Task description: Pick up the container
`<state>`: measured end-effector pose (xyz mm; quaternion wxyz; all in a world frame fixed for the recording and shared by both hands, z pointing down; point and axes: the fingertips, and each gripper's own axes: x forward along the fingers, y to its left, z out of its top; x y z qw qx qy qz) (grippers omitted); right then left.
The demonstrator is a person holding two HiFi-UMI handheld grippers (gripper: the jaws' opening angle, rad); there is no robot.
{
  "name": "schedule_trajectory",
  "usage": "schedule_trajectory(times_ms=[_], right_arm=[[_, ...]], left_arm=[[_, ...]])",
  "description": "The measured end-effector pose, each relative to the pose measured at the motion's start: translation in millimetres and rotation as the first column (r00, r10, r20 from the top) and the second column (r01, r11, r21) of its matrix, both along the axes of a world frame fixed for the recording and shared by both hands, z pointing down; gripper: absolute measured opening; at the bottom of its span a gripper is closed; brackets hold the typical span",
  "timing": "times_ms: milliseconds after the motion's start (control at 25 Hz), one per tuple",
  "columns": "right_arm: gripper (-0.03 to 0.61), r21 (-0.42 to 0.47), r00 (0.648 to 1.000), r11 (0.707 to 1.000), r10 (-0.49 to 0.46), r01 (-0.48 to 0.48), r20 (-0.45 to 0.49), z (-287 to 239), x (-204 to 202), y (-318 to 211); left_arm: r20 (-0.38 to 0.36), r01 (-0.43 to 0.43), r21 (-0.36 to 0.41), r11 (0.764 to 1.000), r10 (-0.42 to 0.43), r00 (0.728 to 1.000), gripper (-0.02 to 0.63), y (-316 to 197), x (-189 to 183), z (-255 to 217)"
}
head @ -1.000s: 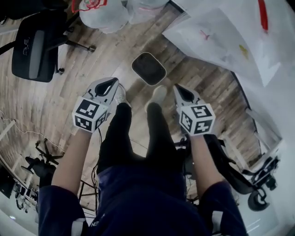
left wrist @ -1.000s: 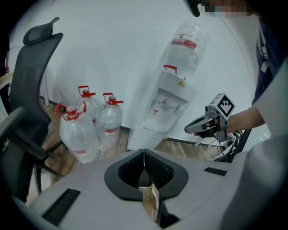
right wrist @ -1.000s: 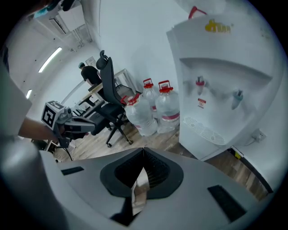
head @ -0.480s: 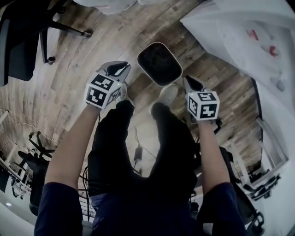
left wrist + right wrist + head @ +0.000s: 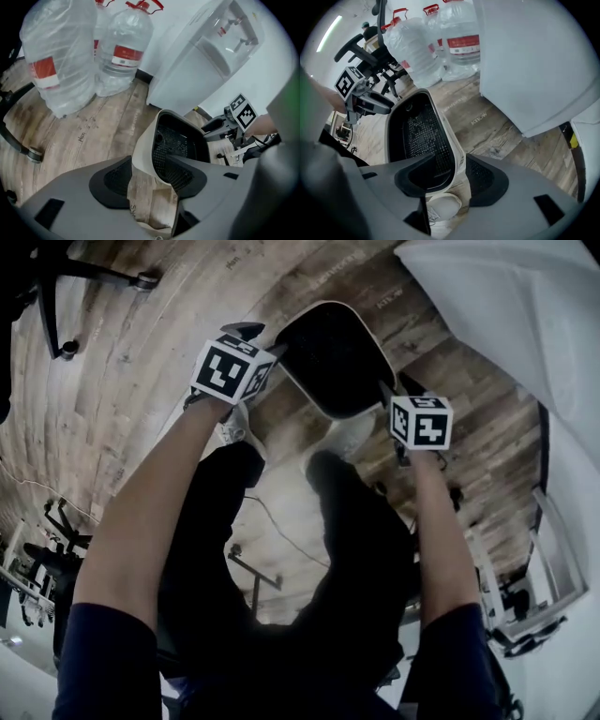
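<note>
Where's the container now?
Head view, top centre: the container stands on the wooden floor ahead of the shoes, the left gripper and right gripper at its opposite rims, jaws just opened, a wall between each pair.

The container (image 5: 142, 152) has a smooth, pale plastic shell with a slight sheen and a matt black perforated lining. The floor (image 5: 89, 126) is worn, matt wood planking with visible grain. The water bottles (image 5: 61, 56) are clear, glossy plastic. The water dispenser (image 5: 197, 61) is smooth white plastic.
</note>
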<state>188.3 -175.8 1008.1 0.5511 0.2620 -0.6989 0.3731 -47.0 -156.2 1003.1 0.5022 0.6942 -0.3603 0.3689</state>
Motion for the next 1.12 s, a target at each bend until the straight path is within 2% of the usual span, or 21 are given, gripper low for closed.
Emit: schedule_trajectory(times_ms=[120, 280, 440, 520, 720, 800, 920, 1120], right_arm=[[0.199, -0.016, 1.000, 1.000, 0.018, -0.018, -0.009, 27, 4, 3], [0.196, -0.040, 0.999, 0.999, -0.037, 0.037, -0.014, 52, 5, 7], [0.158, -0.081, 0.999, 0.996, -0.033, 0.034, 0.017, 58, 1, 9], [0.124, -0.085, 1.000, 0.996, -0.031, 0.031, 0.004, 57, -1, 11], [0.097, -0.086, 0.999, 0.996, -0.033, 0.030, -0.033, 53, 0, 12], [0.094, -0.075, 0.998, 0.996, -0.044, 0.041, -0.038, 48, -2, 14], [0.091, -0.073, 0.998, 0.996, -0.047, 0.045, -0.029, 32, -6, 19], [0.089, -0.061, 0.999, 0.998, -0.037, 0.035, -0.024, -25, -15, 21]], left_arm=[[0.008, 0.027, -0.011, 1.000, -0.027, 1.000, 0.232, -2, 5, 23], [-0.020, 0.038, -0.022, 0.999, -0.038, 0.999, 0.233, -4, 13, 42], [-0.039, 0.061, -0.058, 0.996, -0.063, 0.997, 0.228, -2, 19, 49], [-0.052, 0.080, -0.102, 0.992, -0.085, 0.995, 0.161, 1, 22, 50], [0.039, 0.075, -0.144, 0.987, -0.070, 0.997, 0.118, 5, 19, 50], [0.062, 0.055, -0.146, 0.988, -0.047, 0.997, 0.112, 11, 17, 46], [0.058, 0.062, -0.142, 0.988, -0.054, 0.997, 0.114, 19, 13, 29], [0.065, 0.077, -0.118, 0.990, -0.069, 0.995, 0.114, 21, 3, -31]])
